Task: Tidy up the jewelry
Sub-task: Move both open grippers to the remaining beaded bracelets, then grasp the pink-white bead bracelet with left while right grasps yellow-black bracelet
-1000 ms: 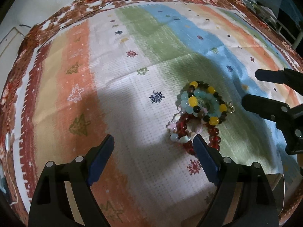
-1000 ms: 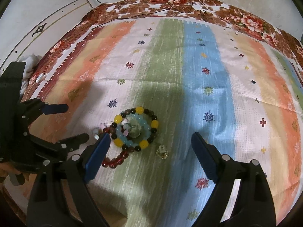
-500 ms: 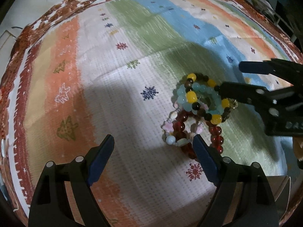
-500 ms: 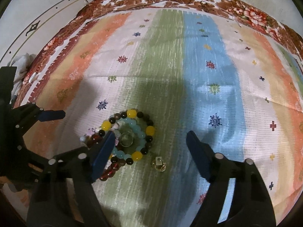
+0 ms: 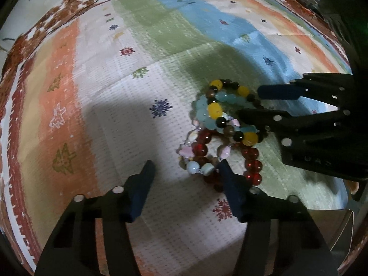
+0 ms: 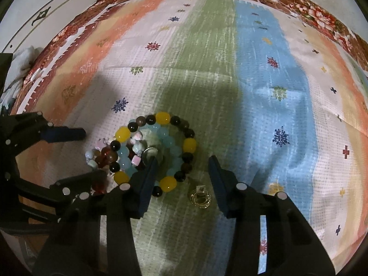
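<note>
The right claw, open wide, should pinch only the yellow-and-black bracelet at lower middle; the left claw waits open.

text: none legible | faint embossed letters on right gripper body | too blurred to read

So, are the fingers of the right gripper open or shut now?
Open. In its own view, the right gripper shows a wide gap between its fingers, with the small gold ring lying on the cloth between them, not gripped.
</note>
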Available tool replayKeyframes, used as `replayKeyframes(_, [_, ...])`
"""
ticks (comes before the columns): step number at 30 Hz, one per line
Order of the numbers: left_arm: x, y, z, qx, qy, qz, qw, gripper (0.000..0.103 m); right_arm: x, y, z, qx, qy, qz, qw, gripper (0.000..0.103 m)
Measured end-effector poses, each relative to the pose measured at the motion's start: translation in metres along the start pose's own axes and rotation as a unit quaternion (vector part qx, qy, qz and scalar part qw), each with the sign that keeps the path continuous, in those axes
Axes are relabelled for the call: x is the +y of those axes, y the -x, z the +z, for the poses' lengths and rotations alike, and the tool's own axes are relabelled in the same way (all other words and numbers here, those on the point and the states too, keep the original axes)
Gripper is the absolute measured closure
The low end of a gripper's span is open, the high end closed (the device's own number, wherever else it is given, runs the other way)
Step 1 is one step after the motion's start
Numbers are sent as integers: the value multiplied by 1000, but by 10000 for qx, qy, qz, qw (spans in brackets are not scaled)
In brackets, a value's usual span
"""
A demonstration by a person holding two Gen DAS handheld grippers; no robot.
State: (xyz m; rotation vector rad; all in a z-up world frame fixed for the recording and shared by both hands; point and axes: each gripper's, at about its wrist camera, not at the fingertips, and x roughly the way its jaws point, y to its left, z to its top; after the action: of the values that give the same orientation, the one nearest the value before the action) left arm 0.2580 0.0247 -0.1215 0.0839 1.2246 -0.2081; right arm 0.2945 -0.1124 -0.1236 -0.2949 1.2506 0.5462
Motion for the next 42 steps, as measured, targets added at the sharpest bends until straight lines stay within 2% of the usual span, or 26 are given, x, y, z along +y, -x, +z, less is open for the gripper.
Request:
replayKeyframes(2, [-4, -2, 1, 1, -88, -3, 10000, 57, 1, -2, -1, 26, 38, -40, 10000, 77])
replayKeyframes(3, [-5, -3, 2, 7, -104, -13, 9999, 61, 2, -3, -2, 41, 74, -62, 9999, 77])
replayKeyframes(5, [-5, -4, 3, 14, -58, -88, 9999, 77, 3, -4, -3, 37, 110, -81, 9999, 77])
replayKeyframes(10, [-3, -3, 3, -5, 67, -246, 9997, 86, 0, -3, -3, 62, 47, -25, 10000, 81])
replayKeyframes(15, [1, 6, 5, -79, 159, -223, 9996, 87, -2, 2, -2, 52, 16, -35, 10000, 83])
replayKeyframes(16, [2, 8, 6, -111, 187, -234, 9995, 87, -2, 3, -1, 35, 8, -42, 10000, 85])
replayKeyframes(17, [3, 12, 7, -155, 220, -245, 9993, 87, -3, 5, -1, 7, -7, -28, 10000, 92])
replayKeyframes(24, [9, 28, 12, -342, 336, -327, 9983, 87, -4, 11, 0, -23, -23, -38, 10000, 92])
replayKeyframes(42, [26, 70, 14, -836, 601, -380, 9940, 87, 13, 57, 9, -514, 57, 142, 9986, 92])
